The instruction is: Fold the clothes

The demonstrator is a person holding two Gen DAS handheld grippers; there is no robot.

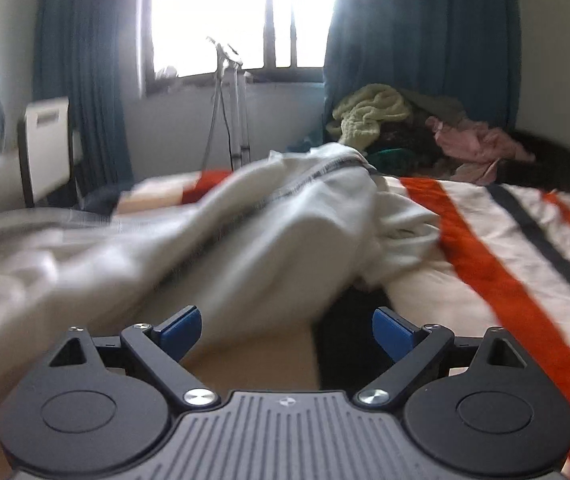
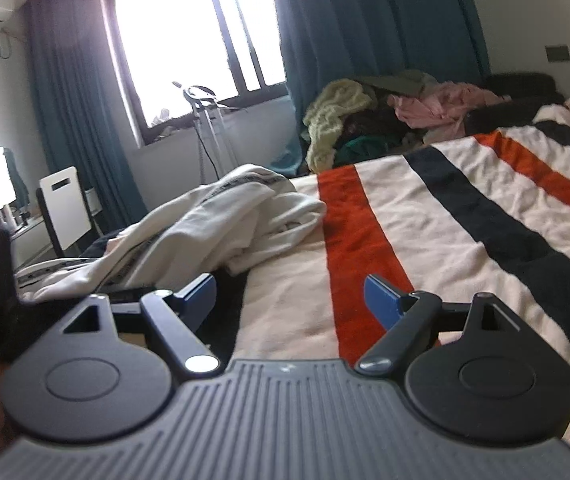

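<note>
White garment (image 2: 221, 216), off-white cloth with a dark grey stitched band along one seam; bed blanket (image 2: 425, 216), cream ground with broad stripes of orange-red and near-black running lengthwise; heap of clothes (image 2: 385, 120) at the far side, holding a pale yellow-green knit (image 1: 369, 114), a pink piece (image 1: 481, 142), an olive-grey piece and dark brown and green cloth; curtains (image 1: 425, 40), deep teal, plain; window frame (image 2: 245, 60), dark; wall below the window, pale grey-white; chair (image 2: 65, 204), white back panel on a black frame; left hand-held gripper (image 1: 287, 334) and right hand-held gripper (image 2: 291, 298), black arms and discs, blue finger pads, grey ribbed body.
</note>
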